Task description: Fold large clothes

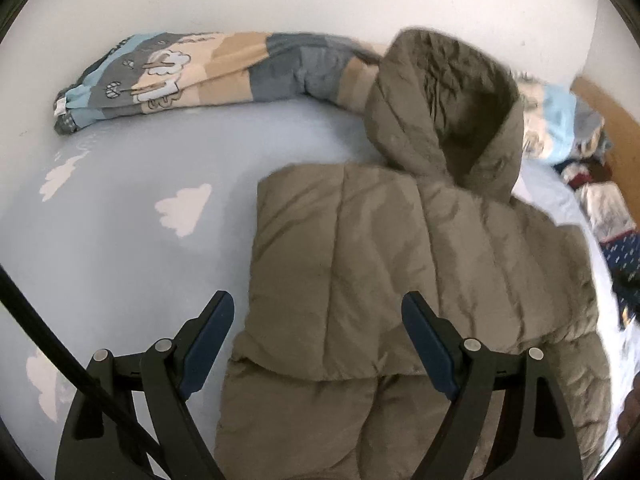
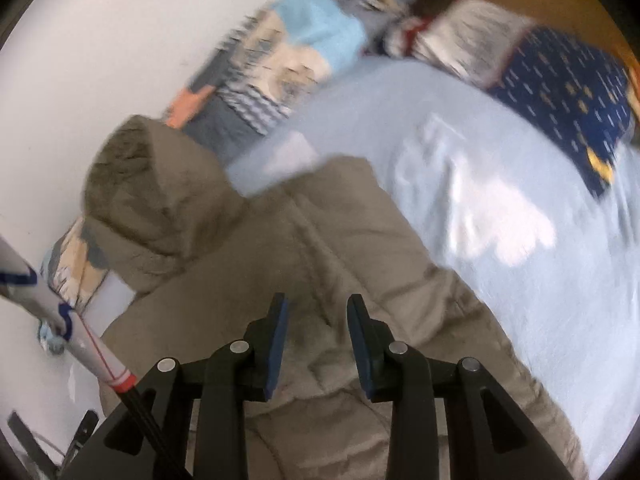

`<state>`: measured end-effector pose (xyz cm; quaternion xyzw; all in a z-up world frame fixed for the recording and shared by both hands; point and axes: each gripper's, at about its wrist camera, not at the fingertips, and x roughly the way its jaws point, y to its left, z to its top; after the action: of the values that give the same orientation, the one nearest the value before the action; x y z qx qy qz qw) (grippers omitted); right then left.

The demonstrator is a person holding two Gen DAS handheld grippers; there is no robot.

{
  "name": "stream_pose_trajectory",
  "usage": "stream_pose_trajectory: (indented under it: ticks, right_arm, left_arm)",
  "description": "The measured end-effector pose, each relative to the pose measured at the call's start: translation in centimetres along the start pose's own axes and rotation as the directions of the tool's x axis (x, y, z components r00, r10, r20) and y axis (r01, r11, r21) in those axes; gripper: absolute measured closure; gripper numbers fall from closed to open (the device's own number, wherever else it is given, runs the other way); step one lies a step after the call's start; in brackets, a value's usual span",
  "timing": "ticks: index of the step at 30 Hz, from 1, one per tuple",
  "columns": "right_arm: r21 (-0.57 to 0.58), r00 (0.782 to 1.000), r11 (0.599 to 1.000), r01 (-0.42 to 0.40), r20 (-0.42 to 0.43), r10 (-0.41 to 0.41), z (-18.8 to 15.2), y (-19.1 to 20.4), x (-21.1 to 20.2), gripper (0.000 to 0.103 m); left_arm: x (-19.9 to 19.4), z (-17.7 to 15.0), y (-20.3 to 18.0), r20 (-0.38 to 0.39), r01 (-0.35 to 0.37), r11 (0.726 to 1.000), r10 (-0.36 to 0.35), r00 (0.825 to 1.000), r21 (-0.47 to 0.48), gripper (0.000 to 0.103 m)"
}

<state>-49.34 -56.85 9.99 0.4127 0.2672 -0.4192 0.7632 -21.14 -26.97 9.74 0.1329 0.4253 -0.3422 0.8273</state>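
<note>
An olive-brown hooded puffer jacket (image 1: 380,260) lies on the light blue cloud-print bed sheet (image 1: 120,240). One side is folded in over its body, and its hood (image 1: 448,100) points toward the wall. My left gripper (image 1: 318,298) hovers over the jacket's lower left part, jaws wide open and holding nothing. In the blurred right wrist view, my right gripper (image 2: 317,299) stands just above the jacket (image 2: 280,240). Its jaws are a little apart, and no cloth is pinched between the pads. The hood (image 2: 148,184) is at the left there.
A rolled patterned quilt (image 1: 200,72) runs along the white wall behind the jacket. Heaped clothes and a navy dotted cloth (image 2: 560,92) lie by the wooden headboard (image 1: 612,120). A white rod with red markings (image 2: 60,312) crosses the lower left of the right wrist view.
</note>
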Motion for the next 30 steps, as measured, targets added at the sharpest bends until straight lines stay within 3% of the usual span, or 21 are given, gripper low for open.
stream_pose_trajectory:
  ticks: [3, 8, 13, 16, 21, 24, 27, 30]
  right_arm:
    - [-0.076, 0.998, 0.995, -0.062, -0.014, 0.062, -0.4, 1.9, 0.7, 0.07]
    - [-0.116, 0.994, 0.991, -0.06, -0.1, 0.048, -1.6, 2.9, 3.4, 0.07]
    - [-0.059, 0.974, 0.995, -0.075, -0.217, 0.061, -2.6, 1.6, 6.2, 0.07]
    - [-0.058, 0.968, 0.996, -0.071, -0.244, 0.055, -2.9, 1.6, 6.9, 0.07]
    - [-0.098, 0.97, 0.994, -0.05, -0.242, 0.025, -2.7, 2.4, 6.6, 0.069]
    - [-0.164, 0.982, 0.986, -0.022, -0.186, -0.009, -2.7, 4.0, 5.2, 0.068]
    - [-0.257, 0.992, 0.965, -0.044, -0.125, 0.012, -3.3, 6.4, 3.5, 0.063]
    - [-0.321, 0.992, 0.943, -0.083, -0.117, 0.047, -4.3, 8.1, 3.0, 0.059]
  left_arm:
    - [1.1, -0.3, -0.4, -0.037, -0.006, 1.0, 0.007, 0.999, 0.023, 0.018]
    - [2.7, -1.0, -0.1, -0.097, -0.03, 0.999, 0.034, 0.995, 0.039, 0.018]
    - [3.5, -1.3, 0.3, -0.144, -0.024, 0.999, 0.027, 0.989, 0.023, 0.018]
    - [3.5, -1.4, 0.2, -0.146, -0.031, 0.999, 0.035, 0.989, 0.031, 0.018]
    - [2.0, -1.1, -0.3, -0.084, -0.053, 0.998, 0.056, 0.995, 0.046, 0.018]
    - [0.5, -0.7, -1.1, -0.015, -0.05, 0.997, 0.051, 0.999, 0.061, 0.018]
    - [-0.8, -0.8, -2.5, 0.043, -0.03, 0.995, 0.027, 0.999, 0.092, 0.018]
    - [-0.8, -1.1, -3.7, 0.049, -0.021, 0.991, 0.015, 0.999, 0.135, 0.018]
